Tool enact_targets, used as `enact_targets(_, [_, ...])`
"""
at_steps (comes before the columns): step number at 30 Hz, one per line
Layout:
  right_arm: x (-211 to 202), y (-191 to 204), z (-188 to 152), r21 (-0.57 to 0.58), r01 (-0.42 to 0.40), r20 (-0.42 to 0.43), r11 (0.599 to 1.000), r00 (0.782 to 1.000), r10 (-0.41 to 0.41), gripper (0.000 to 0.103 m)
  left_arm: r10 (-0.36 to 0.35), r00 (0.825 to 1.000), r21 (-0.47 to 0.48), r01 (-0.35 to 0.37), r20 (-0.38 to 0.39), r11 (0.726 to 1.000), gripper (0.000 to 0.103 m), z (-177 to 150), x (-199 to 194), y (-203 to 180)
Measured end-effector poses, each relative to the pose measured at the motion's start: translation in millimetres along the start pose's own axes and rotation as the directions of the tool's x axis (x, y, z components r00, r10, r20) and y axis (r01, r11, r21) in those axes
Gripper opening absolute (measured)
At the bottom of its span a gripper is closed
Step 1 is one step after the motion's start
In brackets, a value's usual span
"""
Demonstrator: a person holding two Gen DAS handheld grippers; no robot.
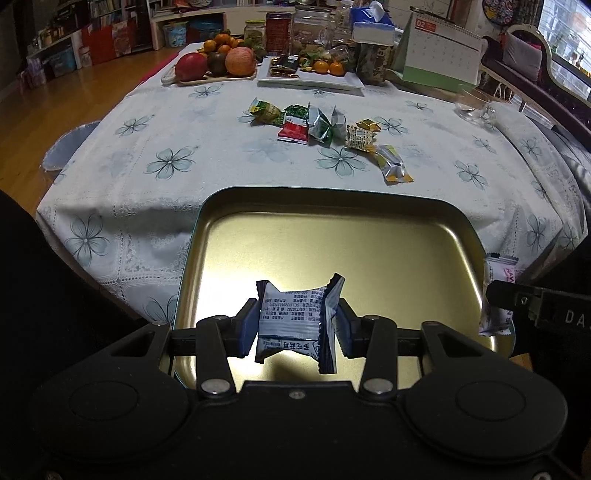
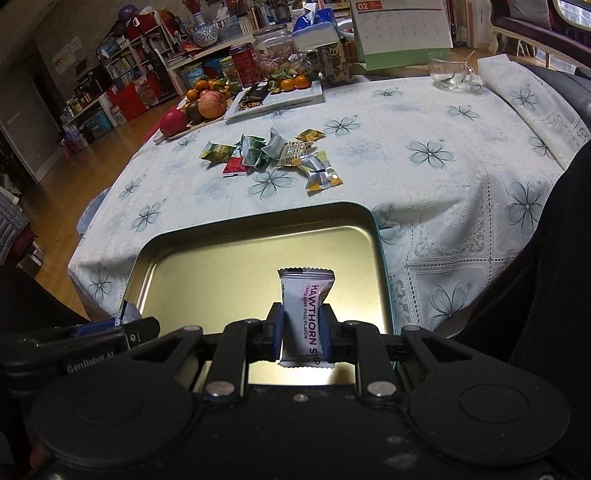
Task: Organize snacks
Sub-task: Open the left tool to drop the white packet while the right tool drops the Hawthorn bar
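Note:
A gold metal tin (image 1: 369,236) (image 2: 207,269) lies open at the table's near edge, its floor bare. My left gripper (image 1: 297,326) hangs over the tin, shut on a blue-and-white snack packet (image 1: 291,317) held crosswise. My right gripper (image 2: 301,332) is over the tin's right half, shut on a white hawthorn strip packet (image 2: 304,310) standing upright. In the left wrist view the hawthorn strip packet (image 1: 498,273) shows at the tin's right rim. Several loose wrapped snacks (image 1: 325,129) (image 2: 269,155) lie on the floral tablecloth beyond the tin.
At the table's far side stand a board of fruit (image 1: 214,62), a white tray (image 1: 310,79) with tangerines, jars (image 1: 279,29), a tissue box (image 1: 373,31), a desk calendar (image 1: 439,55) and a glass cup (image 1: 472,105). Wooden floor lies to the left.

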State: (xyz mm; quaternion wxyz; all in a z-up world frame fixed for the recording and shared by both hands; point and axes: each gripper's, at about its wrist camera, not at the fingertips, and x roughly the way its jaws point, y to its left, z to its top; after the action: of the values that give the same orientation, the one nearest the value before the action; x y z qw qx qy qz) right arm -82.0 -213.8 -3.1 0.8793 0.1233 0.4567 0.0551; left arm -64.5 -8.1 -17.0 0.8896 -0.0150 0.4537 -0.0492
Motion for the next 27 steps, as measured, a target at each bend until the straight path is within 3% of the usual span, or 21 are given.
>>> enact_targets(9, [6.9,-0.3,1.6,0.017,-0.004,-0.025,1.000,1.000,0.004,0.022,-0.021,0.998,-0.056,0.018,-0.056,0.998,0.051,1.1,9.5,8.3])
enact_targets(16, [7.2,4.5,1.8,-0.005,0.002,-0.027,1.000,1.000,-0.002,0.022,-0.021,0.999,-0.035,0.020,-0.025,0.999,0.051,-0.1,4.6,5.0])
enact_targets(24, [7.9,4.0,2.4,-0.005,0.009,-0.033,1.000,0.999,-0.009,0.025,-0.001,0.998,-0.045,-0.001,-0.055,0.999,0.051,0.9,8.1,4.9])
enact_targets(27, [6.3,3.8,2.6,-0.005,0.014,-0.024,1.000,1.000,-0.014,0.039,0.010,0.997,-0.053,-0.014,-0.072,0.998,0.051,0.8,10.3,6.3])
